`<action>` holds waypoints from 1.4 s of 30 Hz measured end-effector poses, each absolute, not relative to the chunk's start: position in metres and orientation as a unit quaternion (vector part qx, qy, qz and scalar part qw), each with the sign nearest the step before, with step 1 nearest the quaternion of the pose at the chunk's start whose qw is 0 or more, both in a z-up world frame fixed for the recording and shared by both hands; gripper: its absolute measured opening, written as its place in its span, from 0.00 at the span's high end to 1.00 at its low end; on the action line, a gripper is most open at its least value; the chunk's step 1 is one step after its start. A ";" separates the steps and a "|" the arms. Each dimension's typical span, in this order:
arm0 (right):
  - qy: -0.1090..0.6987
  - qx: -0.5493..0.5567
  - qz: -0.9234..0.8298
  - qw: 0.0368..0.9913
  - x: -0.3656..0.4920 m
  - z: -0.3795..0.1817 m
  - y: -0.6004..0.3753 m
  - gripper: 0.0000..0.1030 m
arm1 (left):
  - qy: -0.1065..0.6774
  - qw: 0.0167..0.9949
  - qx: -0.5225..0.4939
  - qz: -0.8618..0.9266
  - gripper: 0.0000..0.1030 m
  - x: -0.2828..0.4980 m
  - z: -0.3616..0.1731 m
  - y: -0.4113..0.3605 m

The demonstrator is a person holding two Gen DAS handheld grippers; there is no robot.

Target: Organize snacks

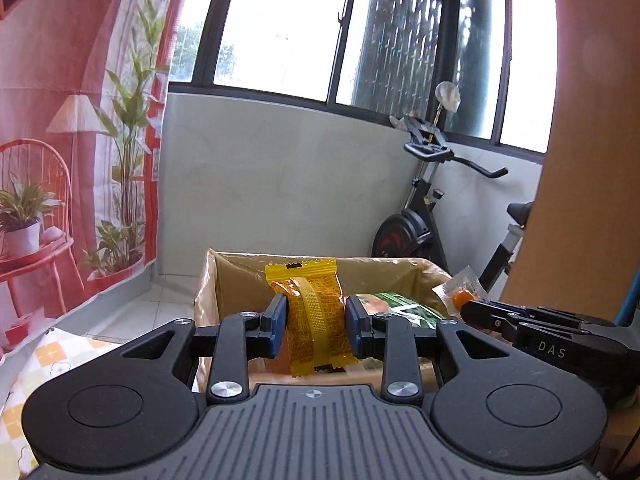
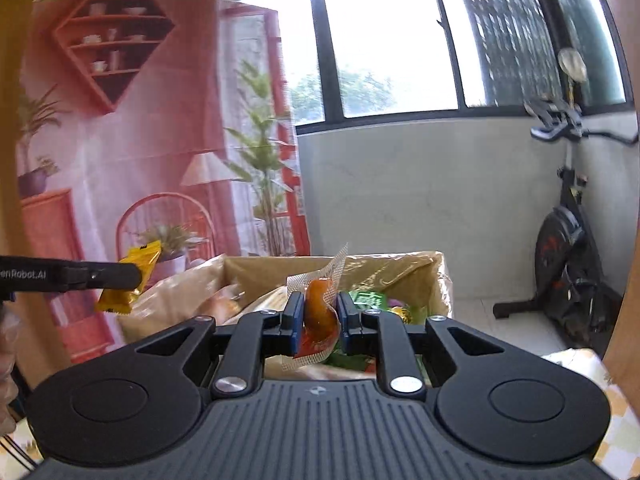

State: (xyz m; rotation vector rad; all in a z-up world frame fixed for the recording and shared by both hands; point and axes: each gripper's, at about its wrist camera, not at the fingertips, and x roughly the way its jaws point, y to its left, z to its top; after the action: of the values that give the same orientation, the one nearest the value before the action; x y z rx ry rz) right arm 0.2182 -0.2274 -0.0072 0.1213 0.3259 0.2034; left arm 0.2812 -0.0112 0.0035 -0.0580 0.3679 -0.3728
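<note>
My left gripper [image 1: 316, 322] is shut on a yellow snack packet [image 1: 314, 312], held upright above the open cardboard box [image 1: 236, 270]. My right gripper [image 2: 318, 320] is shut on a clear packet with an orange snack inside [image 2: 320, 312], also above the box [image 2: 408, 268]. The left gripper with its yellow packet [image 2: 130, 282] shows at the left of the right wrist view. The right gripper with the orange snack [image 1: 460, 292] shows at the right of the left wrist view. Green and other snack packets [image 1: 404, 306] lie inside the box.
A table with a checked yellow cloth [image 1: 52, 356] lies under the box. A printed red backdrop [image 2: 140, 140] hangs at the left. An exercise bike [image 1: 424, 216] stands by the wall at the right. A wooden panel [image 1: 580, 160] rises at the far right.
</note>
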 end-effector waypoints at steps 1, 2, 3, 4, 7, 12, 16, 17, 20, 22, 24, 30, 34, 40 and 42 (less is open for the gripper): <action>0.165 0.066 0.098 0.979 0.225 -0.009 -0.231 0.82 | 0.185 0.965 -0.024 -0.183 0.68 0.285 0.003 -0.012; 0.169 0.070 0.096 0.978 0.232 -0.011 -0.233 0.82 | 0.186 0.966 -0.019 -0.181 0.68 0.290 0.001 -0.014; 0.173 0.074 0.096 0.977 0.238 -0.013 -0.235 0.82 | 0.186 0.966 -0.012 -0.180 0.68 0.294 -0.001 -0.016; 0.177 0.078 0.094 0.977 0.244 -0.015 -0.235 0.82 | 0.187 0.966 -0.009 -0.177 0.68 0.298 -0.003 -0.015; 0.181 0.086 0.095 0.975 0.253 -0.019 -0.236 0.81 | 0.197 0.964 -0.017 -0.176 0.68 0.303 -0.010 -0.010; 0.189 0.089 0.101 0.973 0.258 -0.028 -0.238 0.81 | 0.206 0.963 0.001 -0.175 0.68 0.304 -0.016 -0.011; 0.201 0.095 0.098 0.970 0.259 -0.032 -0.237 0.79 | 0.217 0.961 -0.001 -0.174 0.64 0.309 -0.017 -0.009; 0.204 0.092 0.098 0.970 0.260 -0.032 -0.236 0.79 | 0.218 0.961 0.000 -0.173 0.62 0.311 -0.017 -0.008; 0.207 0.076 0.089 0.971 0.259 -0.030 -0.232 0.77 | 0.223 0.960 -0.002 -0.168 0.55 0.313 -0.017 -0.005; 0.210 0.074 0.081 0.972 0.258 -0.028 -0.232 0.74 | 0.226 0.960 -0.002 -0.165 0.49 0.313 -0.018 -0.004; 0.212 0.075 0.074 0.972 0.257 -0.028 -0.232 0.70 | 0.228 0.960 0.000 -0.163 0.47 0.312 -0.018 -0.003; 0.216 0.062 0.058 0.973 0.252 -0.023 -0.230 0.60 | 0.226 0.961 0.005 -0.160 0.32 0.305 -0.013 -0.002; 0.219 0.062 0.049 0.972 0.247 -0.020 -0.232 0.48 | 0.225 0.962 0.007 -0.153 0.17 0.299 -0.010 -0.002; 0.223 0.061 0.049 0.972 0.238 -0.010 -0.229 0.22 | 0.222 0.963 0.008 -0.150 0.11 0.287 -0.003 0.001; 0.220 0.061 0.047 0.972 0.234 -0.006 -0.228 0.18 | 0.220 0.965 0.007 -0.146 0.10 0.283 0.001 0.003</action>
State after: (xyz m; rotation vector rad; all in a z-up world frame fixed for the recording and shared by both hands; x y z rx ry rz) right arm 0.2338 -0.2275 -0.0057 0.1232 0.4449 0.0955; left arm 0.2826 0.0025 0.0009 0.0149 0.4445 -0.2945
